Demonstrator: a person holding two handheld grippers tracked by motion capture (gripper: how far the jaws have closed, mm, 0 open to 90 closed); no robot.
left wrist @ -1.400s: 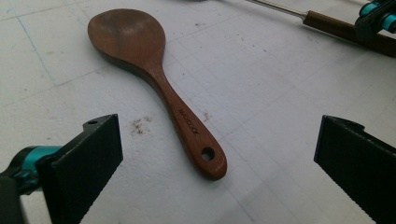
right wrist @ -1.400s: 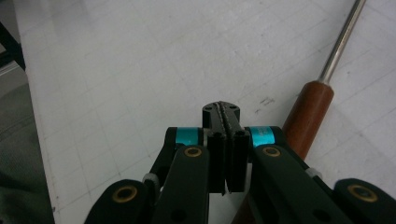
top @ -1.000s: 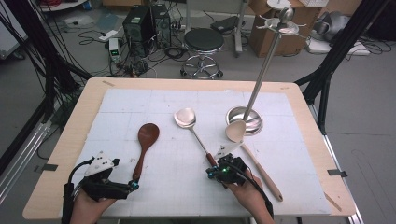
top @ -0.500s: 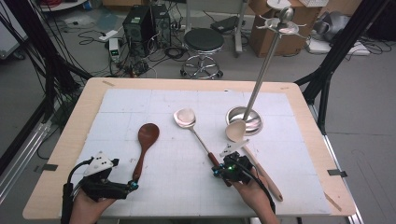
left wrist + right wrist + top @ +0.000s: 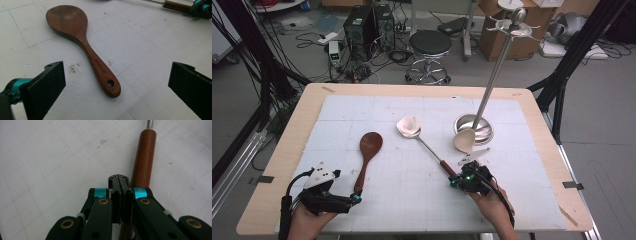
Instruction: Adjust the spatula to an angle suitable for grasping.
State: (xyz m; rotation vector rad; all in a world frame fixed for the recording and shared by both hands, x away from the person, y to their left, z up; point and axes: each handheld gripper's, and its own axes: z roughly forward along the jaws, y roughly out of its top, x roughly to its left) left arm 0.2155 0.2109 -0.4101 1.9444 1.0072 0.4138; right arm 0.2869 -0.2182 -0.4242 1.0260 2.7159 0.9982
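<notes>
On the white mat, the right gripper (image 5: 120, 180) sits pinched together, empty, right beside the metal ladle's (image 5: 408, 126) brown handle, probably to nudge it. Left gripper (image 5: 115, 82) hangs wide apart around the wooden spoon (image 5: 82, 42), ready to grab.

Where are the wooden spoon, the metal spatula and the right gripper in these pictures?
wooden spoon (image 5: 68, 21): left gripper view, on its dark bowl.
metal spatula (image 5: 408, 126): high view, on its shiny blade.
right gripper (image 5: 121, 180): right gripper view, at the tips of its shut jaws, beside the spatula's brown handle.
</notes>
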